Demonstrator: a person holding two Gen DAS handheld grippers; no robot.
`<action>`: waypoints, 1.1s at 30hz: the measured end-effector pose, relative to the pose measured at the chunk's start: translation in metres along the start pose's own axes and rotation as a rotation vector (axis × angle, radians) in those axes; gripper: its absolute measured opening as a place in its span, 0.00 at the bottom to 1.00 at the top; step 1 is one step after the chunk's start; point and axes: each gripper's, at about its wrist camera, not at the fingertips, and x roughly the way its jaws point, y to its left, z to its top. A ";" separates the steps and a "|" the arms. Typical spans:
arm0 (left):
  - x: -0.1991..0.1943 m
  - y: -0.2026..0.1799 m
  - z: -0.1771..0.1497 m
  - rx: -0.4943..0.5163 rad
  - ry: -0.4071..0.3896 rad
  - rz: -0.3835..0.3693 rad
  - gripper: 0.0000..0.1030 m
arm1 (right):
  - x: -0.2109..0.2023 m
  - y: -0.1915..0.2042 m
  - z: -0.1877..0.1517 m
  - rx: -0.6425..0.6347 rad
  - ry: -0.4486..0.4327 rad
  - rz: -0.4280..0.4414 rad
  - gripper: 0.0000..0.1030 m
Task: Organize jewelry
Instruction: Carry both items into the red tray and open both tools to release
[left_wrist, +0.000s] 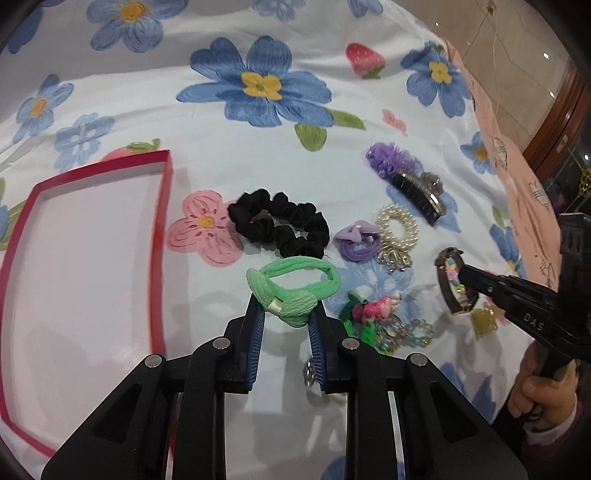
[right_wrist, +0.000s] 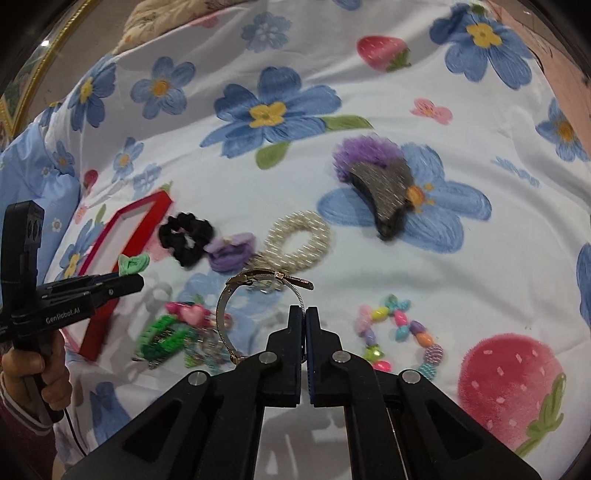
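My left gripper (left_wrist: 286, 308) is shut on a green hair tie with a bow (left_wrist: 291, 286), held above the cloth just right of the red-rimmed tray (left_wrist: 162, 236). It also shows in the right wrist view (right_wrist: 133, 264). My right gripper (right_wrist: 304, 310) is shut on a thin metal bangle (right_wrist: 236, 295), lifted above the cloth. The bangle also shows in the left wrist view (left_wrist: 452, 284). A black scrunchie (left_wrist: 280, 225), a purple hair tie (left_wrist: 356, 240) and a pearl hair tie (left_wrist: 397, 223) lie on the cloth.
A purple fuzzy clip (right_wrist: 365, 155) and a dark glitter claw clip (right_wrist: 388, 195) lie further back. A pastel bead bracelet (right_wrist: 399, 336) lies right of my right gripper. A green and pink pile of clips and beads (right_wrist: 177, 332) lies to its left. The floral cloth (left_wrist: 258, 110) covers everything.
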 end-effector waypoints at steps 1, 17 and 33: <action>-0.006 0.003 -0.001 -0.009 -0.008 -0.003 0.21 | -0.001 0.005 0.002 -0.004 -0.002 0.015 0.01; -0.067 0.086 -0.022 -0.137 -0.081 0.100 0.21 | 0.023 0.118 0.024 -0.154 0.010 0.182 0.01; -0.059 0.173 -0.017 -0.234 -0.037 0.163 0.21 | 0.087 0.225 0.059 -0.297 0.075 0.288 0.01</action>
